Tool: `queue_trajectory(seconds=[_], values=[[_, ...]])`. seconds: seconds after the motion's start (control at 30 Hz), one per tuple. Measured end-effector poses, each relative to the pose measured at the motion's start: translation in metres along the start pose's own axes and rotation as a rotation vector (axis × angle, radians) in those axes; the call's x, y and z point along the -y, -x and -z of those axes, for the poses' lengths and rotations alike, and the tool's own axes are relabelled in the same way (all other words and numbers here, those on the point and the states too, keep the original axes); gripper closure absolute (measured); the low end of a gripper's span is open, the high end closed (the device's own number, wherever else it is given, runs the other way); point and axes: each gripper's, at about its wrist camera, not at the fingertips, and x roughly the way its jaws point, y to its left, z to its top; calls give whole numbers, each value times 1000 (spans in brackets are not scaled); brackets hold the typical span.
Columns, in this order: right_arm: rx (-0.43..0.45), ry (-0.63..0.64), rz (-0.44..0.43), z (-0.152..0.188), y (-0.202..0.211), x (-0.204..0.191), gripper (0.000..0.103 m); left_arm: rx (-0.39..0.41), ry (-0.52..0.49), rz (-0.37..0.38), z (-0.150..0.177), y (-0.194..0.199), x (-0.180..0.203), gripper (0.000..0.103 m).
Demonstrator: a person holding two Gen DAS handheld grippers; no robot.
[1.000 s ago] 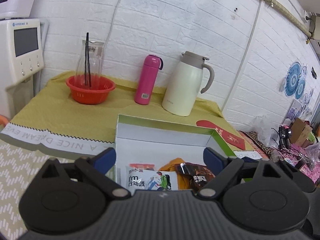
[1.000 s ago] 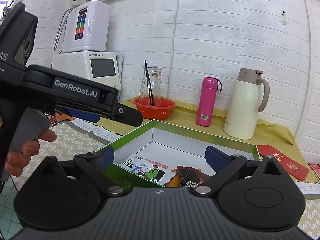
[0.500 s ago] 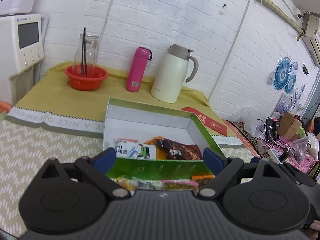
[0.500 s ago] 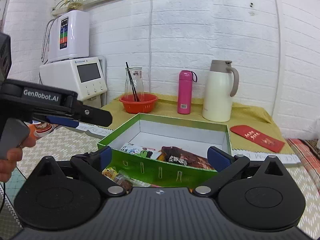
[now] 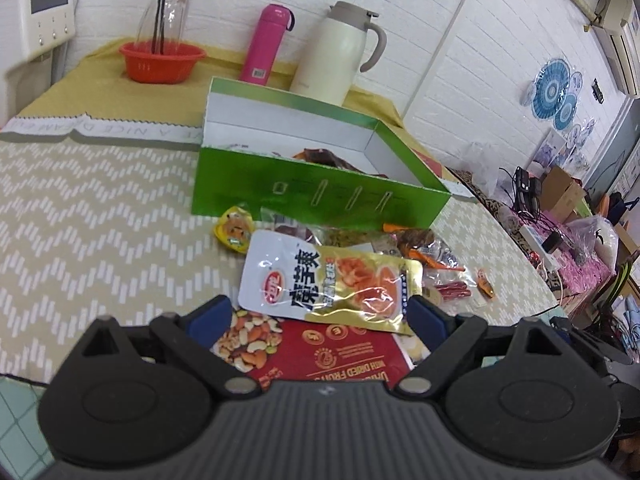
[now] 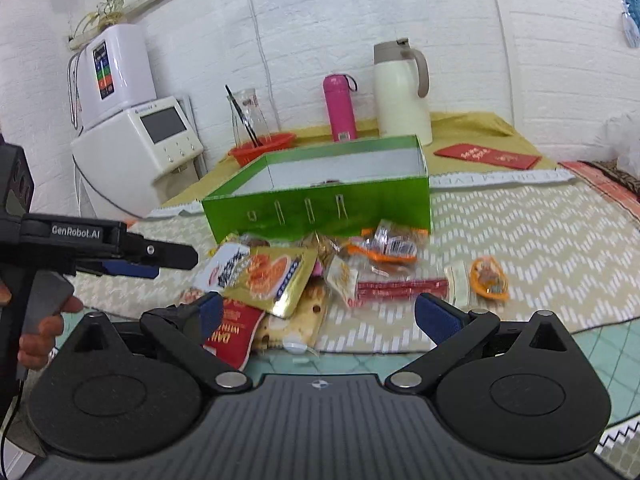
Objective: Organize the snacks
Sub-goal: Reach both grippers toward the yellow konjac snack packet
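Green cardboard makes up the open box (image 5: 320, 196) that is to take the snacks, and it stands on the tabletop (image 5: 92, 232) at about 12 o'clock from both cameras. Only a little is in it: over its near wall the left wrist view shows the top of a dark brown packet (image 5: 320, 157), and whatever else lies on the box floor is hidden by that wall.

Most of the work looks undone. A loose heap of snacks lies on the tabletop just in front of the box: a large white and gold pouch (image 5: 330, 282) on top of a red nut bag (image 5: 320, 354), a small yellow packet (image 5: 234, 230) at 11 o'clock from the pouch, red sausage sticks (image 6: 400, 286), orange-wrapped pieces (image 6: 390, 244), and an orange packet (image 6: 488, 278) set apart at 3 o'clock from the pile.

Left hand-held gripper (image 5: 320, 318) hovers low over the pouch, its blue pads spread wide on either side and holding nothing. Right hand-held gripper (image 6: 318, 316) is likewise wide apart and empty, near the front edge of the pile.

By my reading the task is at an early stage, with nearly every packet to be lifted into the box one by one, and the pouch the likely next pick.
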Motion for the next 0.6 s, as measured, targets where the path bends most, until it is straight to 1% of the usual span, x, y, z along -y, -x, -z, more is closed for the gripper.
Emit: queue_trajectory(seconds=[0.1,0.2,0.33,0.43,0.47,0.5,0.53,0.57,0.6], values=[[-17,-13,39,7,0,4,0,-21,23,16,-4,-13,-9,14],[5,-39,66,10,6,14,0,-37,17,76,-11,-29,-18,14],[36,-41,144,9,14,28,0,-67,-7,101,-20,-54,-25,15],[43,-76,128,10,18,37,0,-64,-5,118,-23,-63,-29,17],[42,-85,123,10,19,39,0,-69,-14,121,-24,-64,-28,23],[38,-91,119,10,17,40,0,-79,-26,124,-25,-64,-26,40],[35,-93,120,11,16,40,0,-90,-36,137,-24,-64,-25,49],[30,-94,118,11,14,40,0,-96,-39,144,-24,-63,-24,50],[26,-97,114,11,12,40,0,-98,-43,142,-23,-61,-23,55]])
